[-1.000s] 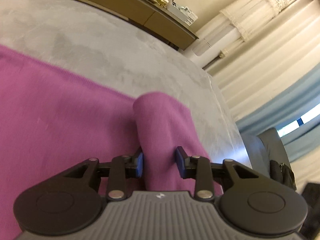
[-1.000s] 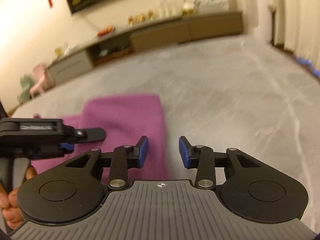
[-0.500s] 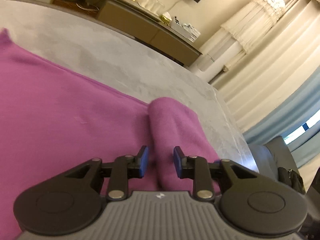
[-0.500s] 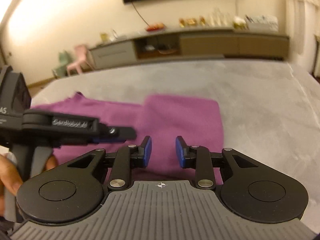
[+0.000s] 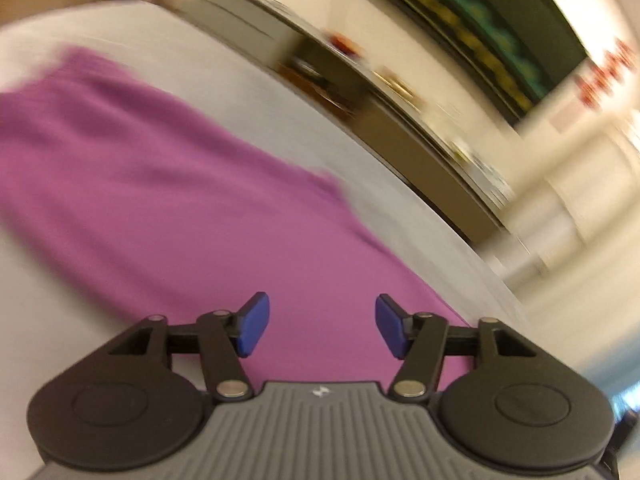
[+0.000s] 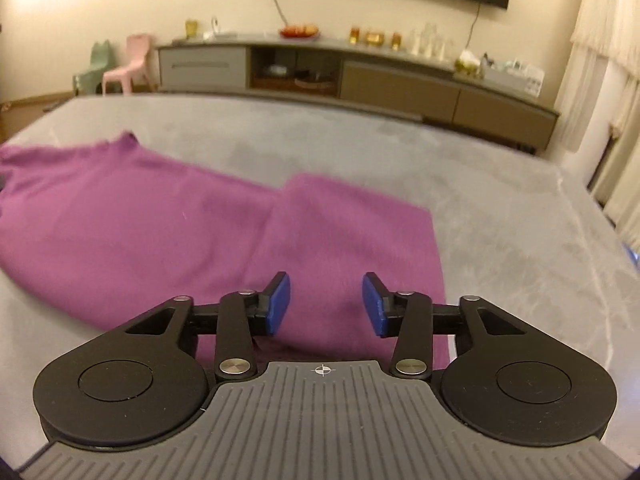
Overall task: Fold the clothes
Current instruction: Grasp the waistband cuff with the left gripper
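Left gripper [image 5: 322, 326] swung away, jaws opening (unlabelled purple garment [image 6: 200, 232])

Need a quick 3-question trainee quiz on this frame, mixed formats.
1. True or false: the left tongs are clamped on the purple garment.
2. Multiple choice: where does the folded-over flap lie in the right wrist view? A) at the garment's right end B) at its left end C) off the grey surface
3. Fill in: the right tongs are ____.

Key: 1 false, their jaws have just been opening and grip nothing; 2 A; 3 open.
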A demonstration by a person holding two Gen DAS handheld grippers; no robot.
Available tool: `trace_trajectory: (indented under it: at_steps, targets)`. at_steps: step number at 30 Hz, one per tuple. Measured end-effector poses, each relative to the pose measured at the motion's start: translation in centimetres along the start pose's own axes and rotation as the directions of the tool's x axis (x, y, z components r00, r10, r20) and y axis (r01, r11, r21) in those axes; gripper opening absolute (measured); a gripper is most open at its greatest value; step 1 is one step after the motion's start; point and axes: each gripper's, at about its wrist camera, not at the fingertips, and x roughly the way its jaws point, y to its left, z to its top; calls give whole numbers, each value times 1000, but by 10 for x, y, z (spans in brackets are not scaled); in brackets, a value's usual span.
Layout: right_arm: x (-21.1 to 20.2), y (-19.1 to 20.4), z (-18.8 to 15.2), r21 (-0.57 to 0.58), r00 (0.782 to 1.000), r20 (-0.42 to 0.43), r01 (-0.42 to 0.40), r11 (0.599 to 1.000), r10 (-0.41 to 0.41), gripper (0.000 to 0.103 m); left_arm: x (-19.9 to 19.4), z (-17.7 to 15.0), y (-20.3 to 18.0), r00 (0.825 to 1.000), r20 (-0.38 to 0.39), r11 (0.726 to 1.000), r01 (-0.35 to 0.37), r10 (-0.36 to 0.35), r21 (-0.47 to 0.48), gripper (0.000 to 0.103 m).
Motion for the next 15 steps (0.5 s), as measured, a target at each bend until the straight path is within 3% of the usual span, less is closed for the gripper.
trace_trajectory:
  at_steps: [5, 9, 15]
  targets:
    - [-20, 36, 12, -92, 999, 38, -6, 996, 9, 62, -44, 23, 81, 982, 109, 964, -123, 152, -237, 65]
    - [-27, 75, 17, -192, 998, 56, -26, 981, 38, 73, -40, 43, 124, 977, 91, 939, -158, 194, -305, 68]
    - [-23, 107, 26, -210, 997, 33, -58, 976, 67, 73, -21, 69, 159, 993, 109, 933, -6, 49, -360, 67]
